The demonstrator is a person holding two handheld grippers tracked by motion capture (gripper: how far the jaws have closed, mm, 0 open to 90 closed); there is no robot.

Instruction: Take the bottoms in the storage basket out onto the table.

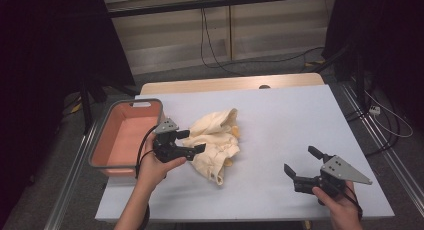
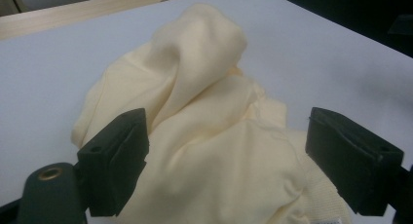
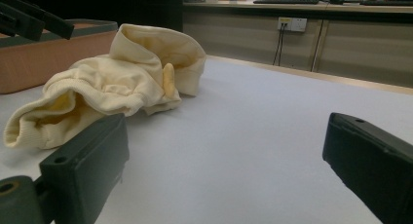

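A crumpled cream garment (image 1: 215, 142) lies in a heap near the middle of the pale blue table (image 1: 280, 120), just right of a pink bin (image 1: 125, 137) that sits at the table's left edge. The left gripper (image 1: 192, 141) hovers at the garment's left side, jaws apart — in the left gripper view the cloth (image 2: 214, 136) lies between and below them, not pinched. The right gripper (image 1: 301, 162) is held low over bare table at the near right, well apart from the garment, its jaws wide apart too — nothing between them.
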